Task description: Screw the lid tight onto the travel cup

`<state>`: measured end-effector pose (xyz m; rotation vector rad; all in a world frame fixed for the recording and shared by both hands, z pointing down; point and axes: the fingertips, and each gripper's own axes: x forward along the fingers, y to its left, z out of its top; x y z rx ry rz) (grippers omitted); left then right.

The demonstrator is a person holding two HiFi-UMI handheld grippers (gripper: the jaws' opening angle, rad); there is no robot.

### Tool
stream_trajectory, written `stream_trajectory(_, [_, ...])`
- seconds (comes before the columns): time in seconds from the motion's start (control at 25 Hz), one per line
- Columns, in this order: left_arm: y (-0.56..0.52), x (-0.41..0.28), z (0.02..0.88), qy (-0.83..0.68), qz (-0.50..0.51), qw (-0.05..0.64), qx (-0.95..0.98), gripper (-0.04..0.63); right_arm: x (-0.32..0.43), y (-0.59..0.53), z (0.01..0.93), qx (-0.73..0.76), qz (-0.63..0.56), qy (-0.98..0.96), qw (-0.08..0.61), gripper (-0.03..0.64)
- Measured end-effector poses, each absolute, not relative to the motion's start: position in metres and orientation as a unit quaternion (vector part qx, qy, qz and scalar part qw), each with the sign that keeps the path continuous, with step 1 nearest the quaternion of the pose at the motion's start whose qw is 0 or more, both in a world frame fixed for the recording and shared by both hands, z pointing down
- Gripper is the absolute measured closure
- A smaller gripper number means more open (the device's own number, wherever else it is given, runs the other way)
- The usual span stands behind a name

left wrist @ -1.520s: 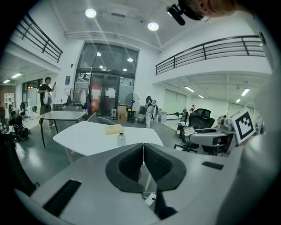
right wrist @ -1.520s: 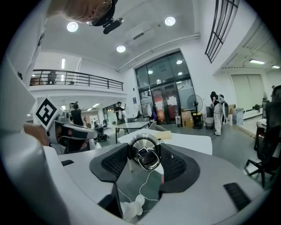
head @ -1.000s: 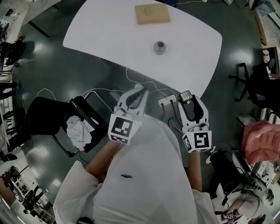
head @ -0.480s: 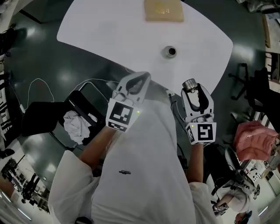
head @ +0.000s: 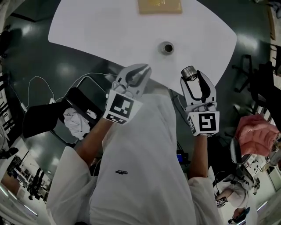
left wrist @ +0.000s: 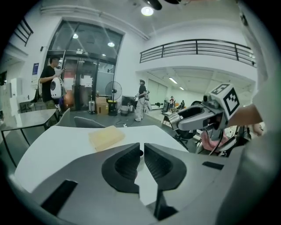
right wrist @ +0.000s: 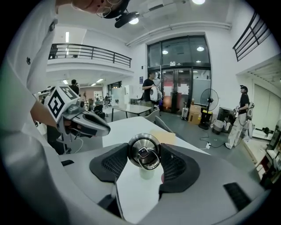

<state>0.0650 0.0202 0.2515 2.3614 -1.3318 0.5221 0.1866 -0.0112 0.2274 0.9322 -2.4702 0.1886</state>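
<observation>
Right claw (right wrist: pixel 144 154) gripping steel lid (right wrist: pixel 143 147), left claw (left wrist: pixel 142 148) closed, cup (head: pixel 166 47) on table (head: pixel 109 30)

You work with two claws, the left claw (head: pixel 145 69) and the right claw (head: pixel 192 77). Each bears one marker cube, so two in all: the left marker cube (head: pixel 120 107) and the right marker cube (head: pixel 203 123). Count one lid (right wrist: pixel 143 150), one travel cup (head: pixel 166 47), one tan block (head: pixel 160 6) and one white surface (head: pixel 109 30). On the floor you have one black chair (head: pixel 41 118) and one crumpled white cloth (head: pixel 77 124). Your left gripper view shows two standing figures in the background, one person (left wrist: pixel 48 81) and a second person (left wrist: pixel 141 99), plus one pedestal fan (left wrist: pixel 113 90).
</observation>
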Motion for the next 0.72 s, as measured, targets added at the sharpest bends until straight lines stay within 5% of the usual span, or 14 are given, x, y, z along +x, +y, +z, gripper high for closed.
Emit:
stream_trajectory(0.08, [0.011, 0.065, 0.264, -0.472, 0.190, 0.194, 0.839, 0.583, 0.182, -0.022, 0.236, 0.326, 0.068, -0.907, 0.259, 0.388])
stream_trajectory(0.16, [0.001, 0.065, 0.277, -0.464, 0.196, 0.191, 0.843, 0.470, 0.176, -0.033, 0.245, 0.311, 0.061, -0.908, 0.274, 0.388])
stream_trajectory(0.32, [-0.006, 0.073, 0.300, -0.443, 0.209, 0.182, 0.852, 0.408, 0.166, -0.043, 0.262, 0.264, 0.047, -0.909, 0.318, 0.388])
stream_trajectory(0.72, [-0.043, 0.088, 0.374, -0.403, 0.224, 0.154, 0.874, 0.316, 0.139, -0.067, 0.313, 0.150, -0.031, -0.886, 0.438, 0.388])
